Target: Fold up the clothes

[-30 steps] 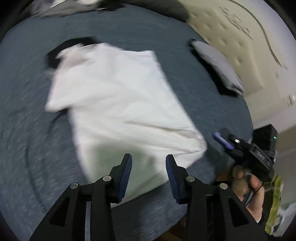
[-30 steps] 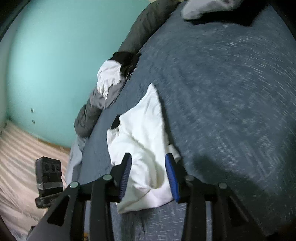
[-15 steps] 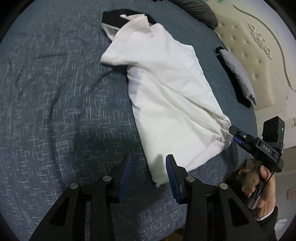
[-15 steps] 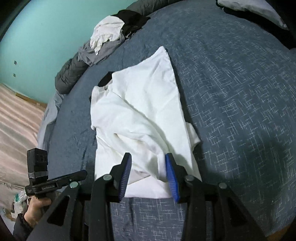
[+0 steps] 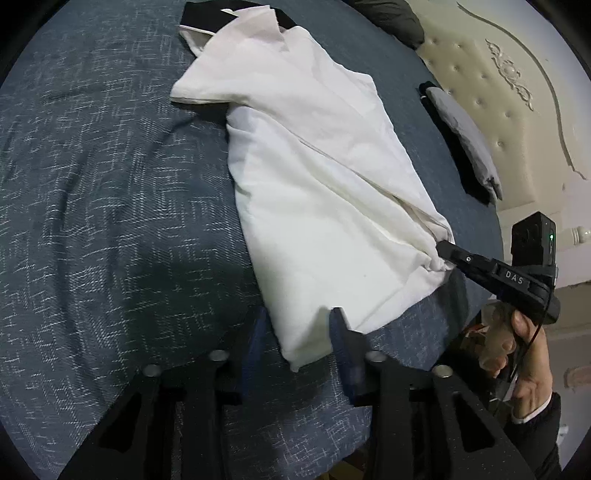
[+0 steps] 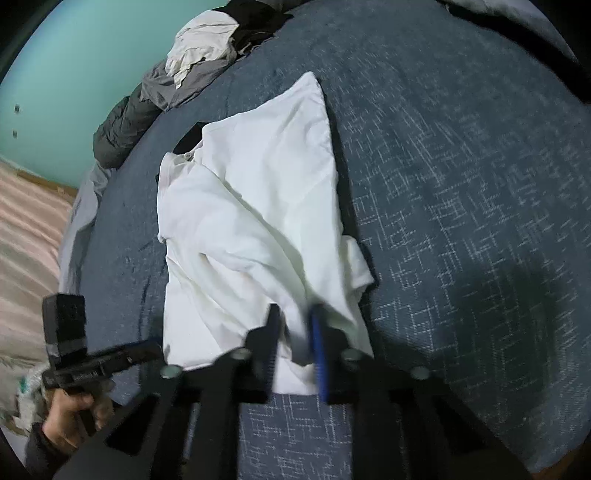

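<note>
A white shirt (image 5: 314,177) lies crumpled on the dark blue bed cover (image 5: 92,221); it also shows in the right wrist view (image 6: 251,206). My left gripper (image 5: 297,339) is open, its fingers on either side of the shirt's near hem corner. My right gripper (image 6: 297,332) has closed in on the other hem corner, with white cloth bunched between its fingers. From the left wrist view, the right gripper (image 5: 443,247) bites the shirt's right corner. The left gripper also shows in the right wrist view (image 6: 155,347), at the shirt's left edge.
A pile of white, grey and black clothes (image 6: 199,55) lies at the bed's far edge by a teal wall. A grey folded garment (image 5: 465,136) lies near the cream headboard (image 5: 498,74). A black garment (image 5: 199,11) lies under the shirt's collar.
Both grippers have moved down to the shirt's near hem. The right gripper's fingers have narrowed onto the right corner. The left gripper now straddles the left corner.
</note>
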### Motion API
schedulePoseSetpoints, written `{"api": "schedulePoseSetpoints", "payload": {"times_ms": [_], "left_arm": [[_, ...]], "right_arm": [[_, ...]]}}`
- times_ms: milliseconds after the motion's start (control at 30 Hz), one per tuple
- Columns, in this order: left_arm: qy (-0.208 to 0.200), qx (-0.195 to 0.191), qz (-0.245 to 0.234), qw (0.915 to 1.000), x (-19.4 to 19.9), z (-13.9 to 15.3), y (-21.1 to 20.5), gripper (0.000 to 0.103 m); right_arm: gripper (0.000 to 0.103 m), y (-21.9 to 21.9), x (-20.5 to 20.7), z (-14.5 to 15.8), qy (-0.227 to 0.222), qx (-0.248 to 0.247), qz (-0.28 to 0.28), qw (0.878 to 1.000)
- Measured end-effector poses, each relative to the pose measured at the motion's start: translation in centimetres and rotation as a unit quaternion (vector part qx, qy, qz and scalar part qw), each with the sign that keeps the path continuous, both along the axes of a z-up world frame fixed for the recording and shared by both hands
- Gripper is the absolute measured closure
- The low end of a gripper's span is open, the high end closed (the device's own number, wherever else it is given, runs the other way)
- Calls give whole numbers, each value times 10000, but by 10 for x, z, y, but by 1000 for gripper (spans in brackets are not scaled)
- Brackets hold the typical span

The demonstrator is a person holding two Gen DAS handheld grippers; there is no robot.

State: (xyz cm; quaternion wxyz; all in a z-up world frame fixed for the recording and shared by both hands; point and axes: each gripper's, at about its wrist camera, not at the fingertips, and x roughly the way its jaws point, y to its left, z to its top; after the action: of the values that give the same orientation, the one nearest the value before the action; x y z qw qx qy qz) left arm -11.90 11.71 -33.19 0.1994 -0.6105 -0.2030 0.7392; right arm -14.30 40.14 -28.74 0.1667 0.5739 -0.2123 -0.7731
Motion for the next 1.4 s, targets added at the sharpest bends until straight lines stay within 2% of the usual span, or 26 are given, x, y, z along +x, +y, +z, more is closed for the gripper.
{"api": "schedulePoseSetpoints", "payload": {"times_ms": [33,67,333,467,567,700,833,1000,1067,1100,1133,1267,1400], "left_arm": [[12,-5,-13,10000,0,1,0,94],[28,-14,-25,10000,1,2,-1,98],[156,-83,-119,9998,6,14,-9,99],[220,-118,-166,9995,8,20,-12,99],[163,-392,-377,9984,12,13,0,99],[97,-512,-411,9978,16,5,2,99],[78,-578,-365,9976,16,5,-7,99],[173,-312,-133,9993,16,12,-13,99],[194,-267,-140,9994,15,14,-9,99],[192,-253,-167,9994,15,14,-7,99],[186,-241,-193,9993,14,13,-4,99],[142,-210,-247,9994,11,8,6,99],[100,-227,-294,9993,10,2,5,99]], "right_arm": [[97,1,0,1,-10,-15,20,10000],[97,1,1,4,3,-20,41,10000],[98,14,10,46,238,-278,188,9992],[99,17,19,48,192,-35,316,9993],[99,17,20,26,-33,142,231,9996],[98,13,21,-3,-273,301,142,9991],[98,20,21,-2,-284,299,15,9991],[93,22,15,25,127,455,-9,9989],[82,15,13,33,320,379,121,9987],[70,9,11,36,399,434,235,9980],[67,1,9,37,476,563,389,9965],[67,-28,3,35,630,1007,925,9886],[67,-49,-2,24,540,1542,1359,9772]]}}
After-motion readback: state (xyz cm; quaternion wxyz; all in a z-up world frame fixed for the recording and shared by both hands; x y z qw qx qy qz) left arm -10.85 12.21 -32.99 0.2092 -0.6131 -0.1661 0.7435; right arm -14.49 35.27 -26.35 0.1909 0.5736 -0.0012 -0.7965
